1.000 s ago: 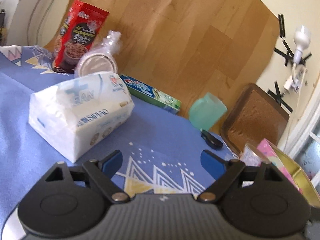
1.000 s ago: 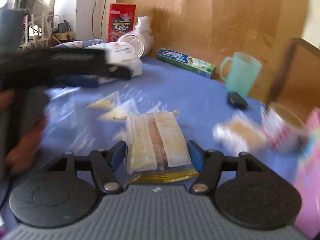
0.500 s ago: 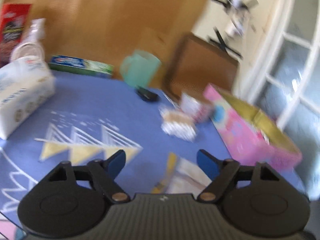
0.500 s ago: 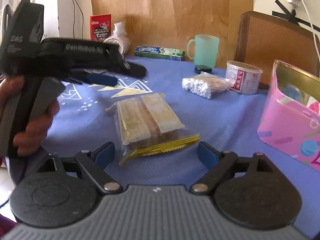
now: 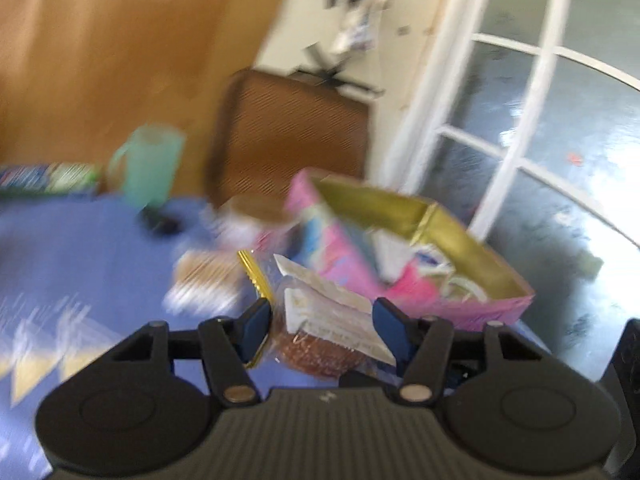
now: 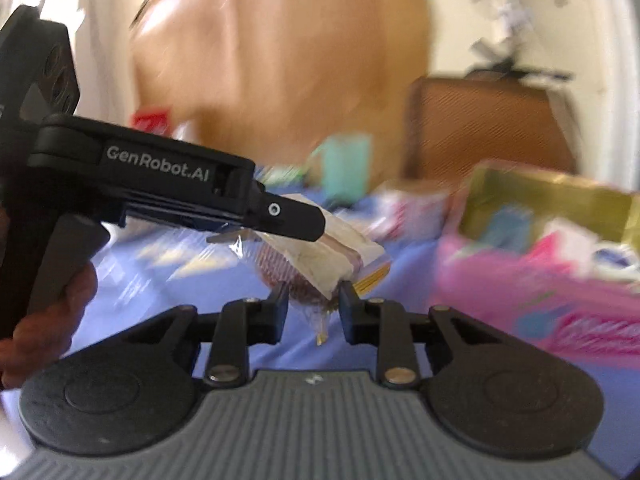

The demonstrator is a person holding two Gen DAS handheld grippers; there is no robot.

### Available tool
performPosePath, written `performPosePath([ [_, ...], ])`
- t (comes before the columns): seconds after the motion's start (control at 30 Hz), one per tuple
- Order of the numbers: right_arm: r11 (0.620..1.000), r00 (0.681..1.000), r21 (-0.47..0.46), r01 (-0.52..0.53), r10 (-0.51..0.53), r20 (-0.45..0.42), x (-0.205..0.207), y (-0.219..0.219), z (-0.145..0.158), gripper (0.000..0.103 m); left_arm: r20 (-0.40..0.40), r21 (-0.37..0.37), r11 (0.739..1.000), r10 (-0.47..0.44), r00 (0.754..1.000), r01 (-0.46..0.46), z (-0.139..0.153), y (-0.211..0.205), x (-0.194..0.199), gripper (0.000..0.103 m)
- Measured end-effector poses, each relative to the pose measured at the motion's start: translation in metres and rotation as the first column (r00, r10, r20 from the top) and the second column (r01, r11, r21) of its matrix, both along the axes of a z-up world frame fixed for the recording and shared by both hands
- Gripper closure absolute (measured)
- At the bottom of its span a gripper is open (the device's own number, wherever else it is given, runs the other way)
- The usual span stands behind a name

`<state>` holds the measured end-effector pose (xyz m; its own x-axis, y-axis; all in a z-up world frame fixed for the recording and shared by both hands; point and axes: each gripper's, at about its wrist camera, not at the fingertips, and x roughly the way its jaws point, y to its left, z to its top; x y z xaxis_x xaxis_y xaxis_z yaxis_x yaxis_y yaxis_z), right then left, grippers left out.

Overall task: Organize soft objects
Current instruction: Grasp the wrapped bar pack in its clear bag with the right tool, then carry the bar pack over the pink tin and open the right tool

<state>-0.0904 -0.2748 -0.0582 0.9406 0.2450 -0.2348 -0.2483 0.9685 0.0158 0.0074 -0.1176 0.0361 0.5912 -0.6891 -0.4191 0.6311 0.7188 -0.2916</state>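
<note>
A clear bag of sponges [image 5: 328,320] with a gold zip edge is lifted off the blue cloth. My left gripper [image 5: 322,322] has its jaws closed around the bag's sides. My right gripper [image 6: 313,302] is shut on the bag's lower corner [image 6: 316,280]. The left gripper [image 6: 280,216] shows in the right wrist view, over the bag's top. A pink box [image 5: 420,276] with a gold lining stands open just right of the bag; it also shows in the right wrist view [image 6: 540,280].
A bag of cotton swabs [image 5: 204,276], a small tin [image 5: 252,224], a black object [image 5: 160,220], a green mug [image 5: 150,168] and a toothpaste box [image 5: 44,178] lie on the blue tablecloth [image 5: 60,264]. A brown chair back [image 5: 288,136] stands behind. Both views are blurred.
Both grippers have closed on the sponge bag and lifted it off the cloth. The left gripper swung right from the tissue pack toward the pink box.
</note>
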Motion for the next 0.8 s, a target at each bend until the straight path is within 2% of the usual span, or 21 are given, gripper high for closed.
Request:
performPosePath([
  [0.17, 0.987, 0.980, 0.017, 0.158, -0.159, 0.119, -0.015, -0.043, 0.020, 0.073, 0.084, 0.002, 0.993, -0.117, 0.990, 0.118, 0.023, -0.070, 0.006, 0.046],
  [0.37, 0.946, 0.942, 0.068, 0.317, -0.322, 0.091, -0.010, -0.105, 0.017, 0.072, 0.105, 0.043, 0.977, -0.214, 0.971, 0.211, 0.015, -0.147, 0.009, 0.046],
  [0.5, 0.917, 0.916, 0.088, 0.390, -0.396, 0.071, 0.001, -0.132, 0.014, 0.071, 0.086, 0.090, 0.970, -0.231, 0.969, 0.224, 0.003, -0.185, 0.015, 0.042],
  [0.57, 0.895, 0.891, 0.068, 0.442, -0.446, 0.082, 0.006, -0.135, 0.012, 0.067, 0.073, 0.103, 0.971, -0.224, 0.972, 0.216, -0.003, -0.194, 0.019, 0.033],
  [0.6, 0.869, 0.865, 0.030, 0.493, -0.494, 0.091, 0.014, -0.138, 0.009, 0.062, 0.065, 0.114, 0.974, -0.202, 0.977, 0.194, -0.004, -0.197, 0.021, 0.032],
  [0.67, 0.811, 0.807, 0.002, 0.585, -0.583, 0.100, 0.022, -0.146, 0.004, 0.060, 0.066, 0.134, 0.979, -0.165, 0.984, 0.155, -0.005, -0.197, 0.020, 0.032],
  [0.7, 0.807, 0.803, 0.029, 0.590, -0.590, 0.084, 0.021, -0.153, 0.002, 0.060, 0.076, 0.132, 0.980, -0.162, 0.984, 0.151, -0.005, -0.192, 0.017, 0.032],
  [0.77, 0.816, 0.816, 0.103, 0.569, -0.576, 0.058, 0.014, -0.162, -0.001, 0.060, 0.105, 0.145, 0.981, -0.143, 0.984, 0.127, -0.004, -0.184, 0.012, 0.029],
  [0.8, 0.814, 0.813, 0.102, 0.572, -0.579, 0.056, 0.012, -0.162, -0.003, 0.060, 0.117, 0.153, 0.982, -0.128, 0.985, 0.110, -0.004, -0.181, 0.010, 0.028],
])
